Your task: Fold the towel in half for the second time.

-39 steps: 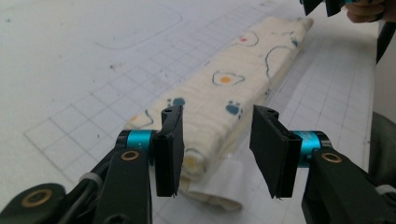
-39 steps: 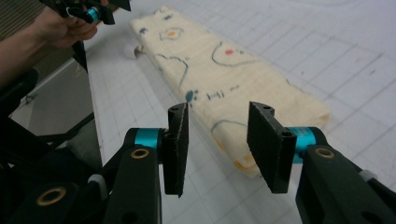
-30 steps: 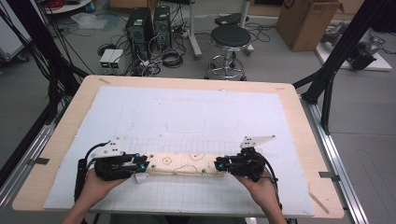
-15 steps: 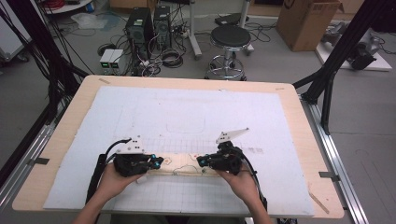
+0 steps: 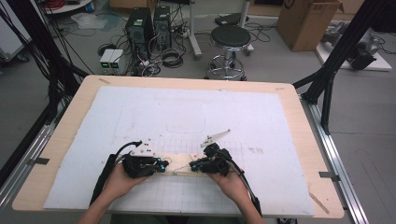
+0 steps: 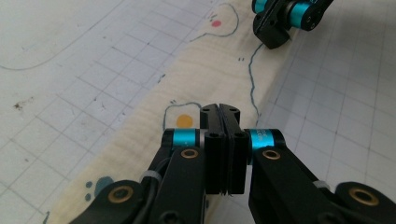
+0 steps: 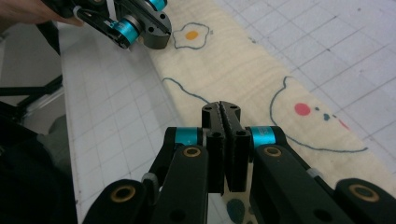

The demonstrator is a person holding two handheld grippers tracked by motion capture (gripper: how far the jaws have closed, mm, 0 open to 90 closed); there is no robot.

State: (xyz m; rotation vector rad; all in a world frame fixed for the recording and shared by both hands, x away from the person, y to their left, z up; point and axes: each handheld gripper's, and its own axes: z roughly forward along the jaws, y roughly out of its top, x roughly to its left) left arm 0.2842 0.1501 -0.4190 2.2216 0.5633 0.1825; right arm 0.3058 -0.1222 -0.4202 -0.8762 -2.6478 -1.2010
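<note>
Handling the cloth (image 5: 180,164) calls for light force only: judged from its weave and printed pattern, it is thin, soft, light and limp, and will sag and crease wherever it is unsupported. It lies as a narrow folded strip on the mat (image 5: 261,121), near the table's front edge, between the two hands. Best hold is at the long edge or a corner, pinching all layers together so the fold does not slip apart.

Left gripper (image 6: 219,109): jaws pressed together over the strip's near edge; whether cloth is caught between them cannot be told. Right gripper (image 7: 220,106): jaws likewise closed at the edge, with the same doubt.

The high view gives the layout: strip length, both hands, grippers pointing inward toward each other. The gripper views add what that view blurs: the fried-egg print (image 7: 190,35), the blue outline with a red dot (image 7: 302,109), the fabric's fine texture, and the mat's grid lines.
</note>
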